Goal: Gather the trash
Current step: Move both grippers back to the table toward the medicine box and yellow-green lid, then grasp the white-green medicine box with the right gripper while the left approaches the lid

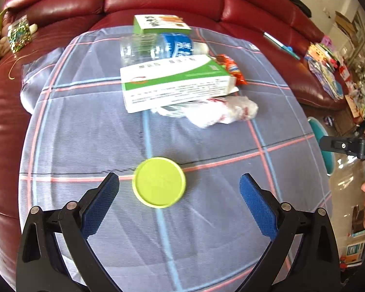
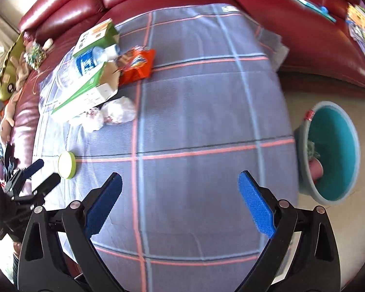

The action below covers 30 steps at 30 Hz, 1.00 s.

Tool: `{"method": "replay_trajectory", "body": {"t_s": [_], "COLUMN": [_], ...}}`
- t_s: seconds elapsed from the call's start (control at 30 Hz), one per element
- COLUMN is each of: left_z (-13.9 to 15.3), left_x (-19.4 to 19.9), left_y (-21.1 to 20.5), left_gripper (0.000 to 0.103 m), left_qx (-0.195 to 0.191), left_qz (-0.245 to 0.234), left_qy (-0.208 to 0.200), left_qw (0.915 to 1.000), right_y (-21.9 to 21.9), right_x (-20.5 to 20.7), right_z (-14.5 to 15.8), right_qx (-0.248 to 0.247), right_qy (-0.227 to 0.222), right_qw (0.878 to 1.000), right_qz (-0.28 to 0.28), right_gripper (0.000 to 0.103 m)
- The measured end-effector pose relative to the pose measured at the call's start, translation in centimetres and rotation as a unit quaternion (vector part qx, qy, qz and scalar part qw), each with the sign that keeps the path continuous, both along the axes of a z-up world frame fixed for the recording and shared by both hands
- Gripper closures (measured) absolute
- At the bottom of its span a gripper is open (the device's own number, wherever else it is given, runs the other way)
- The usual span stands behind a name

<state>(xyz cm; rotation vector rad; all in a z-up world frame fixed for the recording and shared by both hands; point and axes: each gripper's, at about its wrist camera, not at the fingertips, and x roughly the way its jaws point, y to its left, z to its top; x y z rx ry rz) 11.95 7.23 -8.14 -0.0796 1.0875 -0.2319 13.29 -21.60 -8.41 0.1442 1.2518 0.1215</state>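
With my left gripper [image 1: 179, 180] spread wide, the green lid [image 1: 159, 182] lies flat between my fingertips; I should lower, then pinch its rim. My right gripper [image 2: 180, 178] is spread over bare cloth.

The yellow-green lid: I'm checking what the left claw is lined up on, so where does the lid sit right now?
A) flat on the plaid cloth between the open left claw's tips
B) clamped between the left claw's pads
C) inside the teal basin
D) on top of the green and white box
A: the yellow-green lid lies flat on the plaid cloth, with the left claw open around it and its pads apart from it.
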Motion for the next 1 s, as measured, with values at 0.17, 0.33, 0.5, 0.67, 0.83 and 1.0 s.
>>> {"method": "replay_trajectory", "body": {"t_s": [0.17, 0.33, 0.5, 0.67, 0.83, 1.0], "left_z": [-0.3, -0.4, -1.1, -2.0, -2.8, -2.6], "left_x": [1.5, 3.4, 5.4, 7.4, 9.2, 10.0], "left_y": [3.9, 5.3, 3.8, 2.4, 1.6, 0.8], "left_gripper": [0.004, 0.004, 0.004, 0.004, 0.004, 0.038], "left_qx": [-0.009, -0.007, 0.056, 0.097, 0.124, 0.065], "left_qz": [0.034, 0.039, 0.001, -0.035, -0.052, -0.079], "left_qy": [0.001, -0.008, -0.025, -0.037, -0.046, -0.032], "left_qw": [0.9994, 0.9992, 0.9981, 0.994, 0.9898, 0.9943], "right_y": [4.5, 8.0, 9.0, 8.4, 7.6, 6.7], "right_x": [2.9, 5.7, 7.8, 9.0, 9.8, 10.2], "right_z": [-0.5, -0.3, -0.1, -0.8, -2.2, -3.0], "right_qx": [0.008, 0.013, 0.013, 0.024, 0.034, 0.049], "right_qy": [0.016, 0.018, 0.015, 0.025, 0.039, 0.045], "right_qw": [0.999, 0.999, 0.999, 0.999, 0.999, 0.998], "right_qz": [0.029, 0.048, 0.042, 0.022, 0.01, 0.003], "right_gripper": [0.011, 0.011, 0.011, 0.011, 0.011, 0.011]}}
